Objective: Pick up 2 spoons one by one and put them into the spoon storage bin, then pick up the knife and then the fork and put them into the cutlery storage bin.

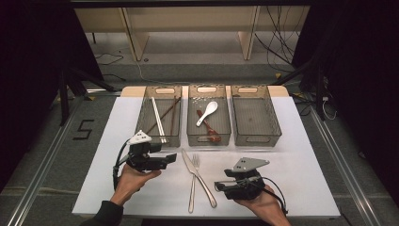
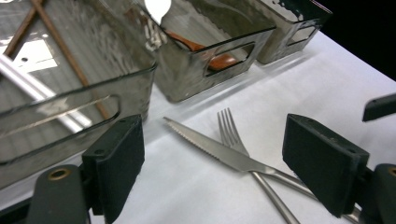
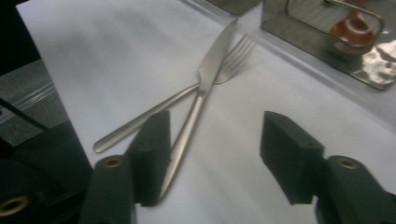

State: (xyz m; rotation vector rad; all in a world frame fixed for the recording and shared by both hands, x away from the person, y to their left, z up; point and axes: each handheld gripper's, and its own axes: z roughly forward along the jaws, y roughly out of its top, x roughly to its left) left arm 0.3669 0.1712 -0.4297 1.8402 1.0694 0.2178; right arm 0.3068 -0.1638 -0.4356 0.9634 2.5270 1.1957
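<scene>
Knife (image 1: 187, 162) and fork (image 1: 194, 173) lie crossed on the white counter (image 1: 301, 165), midway between both hands, just in front of the three trays. Left tool (image 1: 172, 157) points at them with jaws spread wide and nothing gripped; right tool (image 1: 219, 186) comes in from the other side, jaws apart and empty, the knife handle (image 3: 187, 135) running past one pad. My read: two open tools flank the pair because crossed cutlery needs separating. Sorting looks underway, with chopsticks (image 1: 158, 120) in the left tray (image 1: 143, 115), spoons (image 1: 207, 113) in the middle tray (image 1: 227, 113), and the right tray (image 1: 273, 115) bare. Both pieces are slim, shiny steel; the knife blade (image 2: 205, 144) is serrated, overlying the fork's neck.
</scene>
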